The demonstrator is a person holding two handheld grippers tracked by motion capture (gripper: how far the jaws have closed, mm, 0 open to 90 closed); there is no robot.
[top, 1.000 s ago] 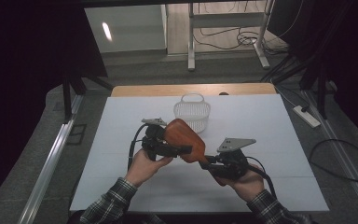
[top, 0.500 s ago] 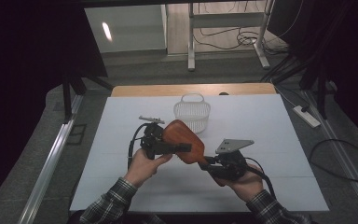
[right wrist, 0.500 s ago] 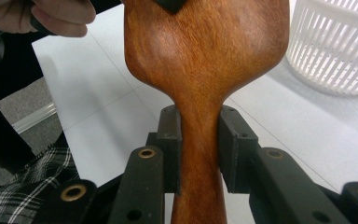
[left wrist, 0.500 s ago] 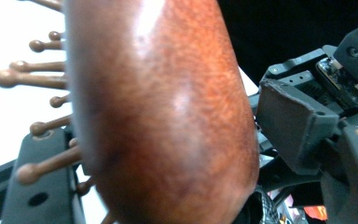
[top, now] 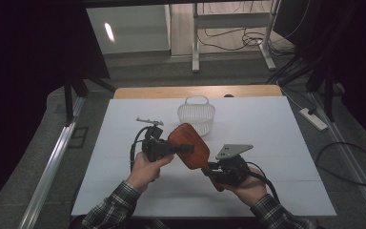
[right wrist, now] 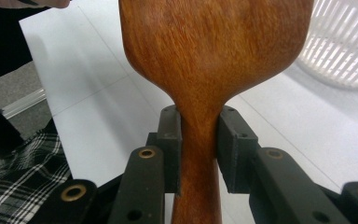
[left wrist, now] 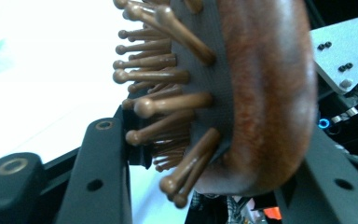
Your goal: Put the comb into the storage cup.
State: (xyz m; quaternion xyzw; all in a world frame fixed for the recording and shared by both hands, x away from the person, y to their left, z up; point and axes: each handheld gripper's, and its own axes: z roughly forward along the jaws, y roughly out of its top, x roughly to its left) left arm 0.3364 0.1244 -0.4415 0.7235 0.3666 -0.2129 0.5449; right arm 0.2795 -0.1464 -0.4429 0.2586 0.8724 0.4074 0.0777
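Two tongs hold one wooden hairbrush (top: pixel 190 149) up in the air, above the white bench (top: pixel 276 129). The right tongs (right wrist: pixel 199 140) are pinching the thin neck of the brush, just under the wide part, with a pad pressed on each side. That is a good spot to grab, because the neck is narrow and the pads fit around it.

The left tongs (top: pixel 183 149) are at the wide head of the brush. One jaw sits in among the brown bristles (left wrist: pixel 161 109) and the other is by the smooth wooden back. They look closed on the head, but I cannot tell for sure if both pads press on it.

The brush is turned so its smooth back faces up and its bristles face down and to the side. With a hold at each end, it cannot spin or drop.

A white basket (top: pixel 196 114) stands on the bench just behind the brush. I think the brush may go in there, but nobody said so.
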